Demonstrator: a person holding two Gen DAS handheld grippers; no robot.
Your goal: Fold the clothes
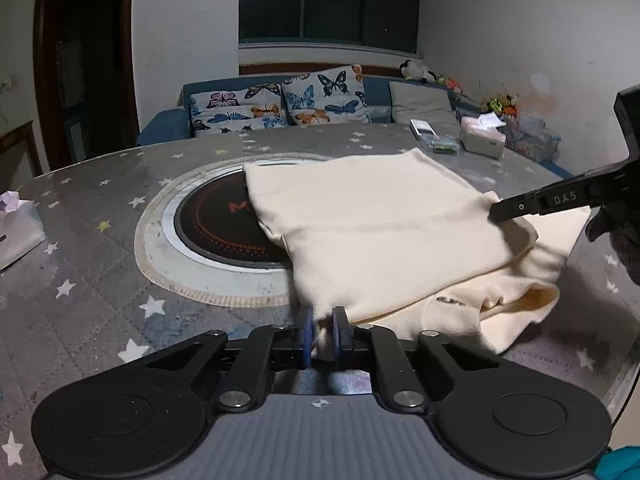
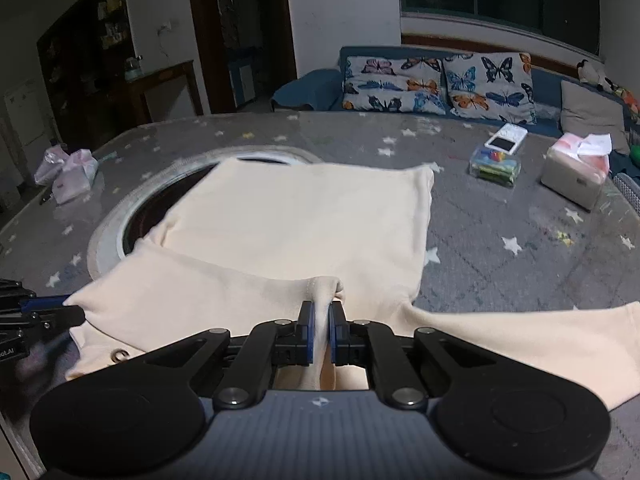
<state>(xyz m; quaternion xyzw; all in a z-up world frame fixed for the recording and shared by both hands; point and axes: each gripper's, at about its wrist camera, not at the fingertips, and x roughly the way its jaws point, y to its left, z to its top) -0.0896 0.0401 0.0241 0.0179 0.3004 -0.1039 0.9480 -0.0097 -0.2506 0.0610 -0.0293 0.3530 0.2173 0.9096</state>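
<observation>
The cream garment [image 1: 380, 236] lay partly folded on the bench [image 1: 100, 320], spread from the round hotplate inset [image 1: 224, 220] at the middle toward the near edge, covering that inset's right part. The left claw [image 1: 322, 330] was narrowed onto a near corner of the garment, cloth pinched between its blue pads [image 1: 305, 332]. The right claw [image 2: 321, 330] likewise gripped a bunched ridge of the cream cloth near the bench's near edge, fabric running up between its pads [image 2: 307, 332]. In the left wrist view, the right claw's black finger reached in from the right and touched the top layer of the fold. One sleeve [image 2: 540, 344] trailed off toward the near right. Toward the far right corner of the bench stood a tissue box [image 2: 574, 178], a clear plastic box [image 2: 496, 168] and a white device [image 2: 506, 140]. A pink plastic bag [image 2: 70, 176] sat near the left edge.
</observation>
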